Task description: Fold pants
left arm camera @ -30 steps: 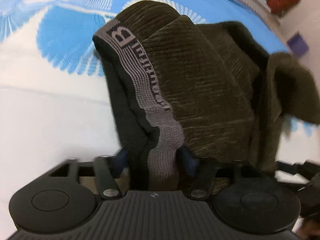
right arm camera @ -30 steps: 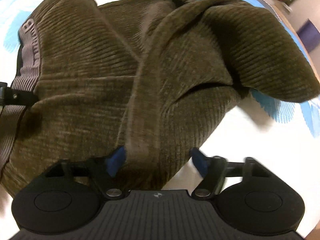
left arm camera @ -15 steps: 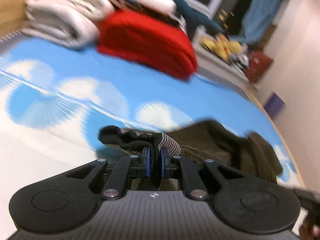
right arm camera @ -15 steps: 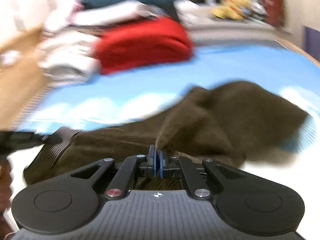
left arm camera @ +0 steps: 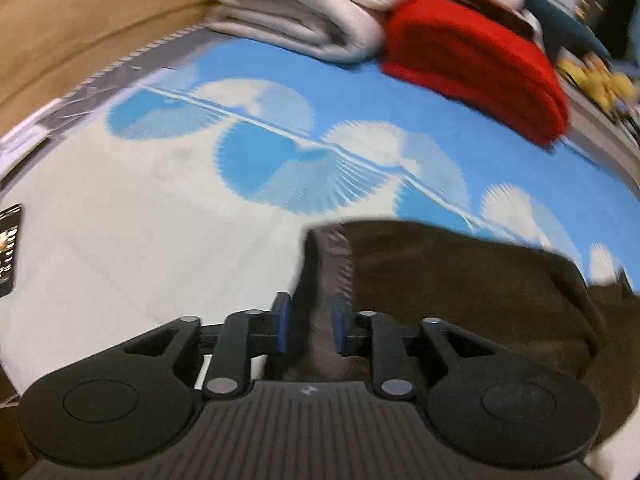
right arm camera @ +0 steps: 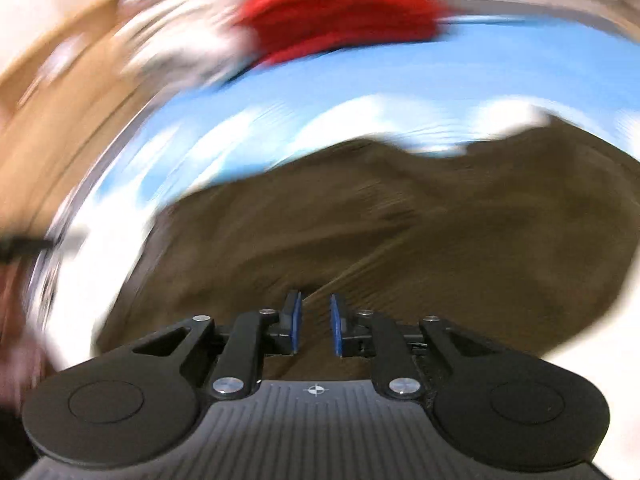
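both grippers (left arm camera: 308, 322) (right arm camera: 315, 324) part-open astride pants (left arm camera: 460, 276) edge

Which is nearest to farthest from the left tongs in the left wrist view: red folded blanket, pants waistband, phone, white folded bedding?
1. pants waistband, between the tongs' fingers.
2. phone, far left edge.
3. and 4. red folded blanket, back right, and white folded bedding, back centre: too close to call.
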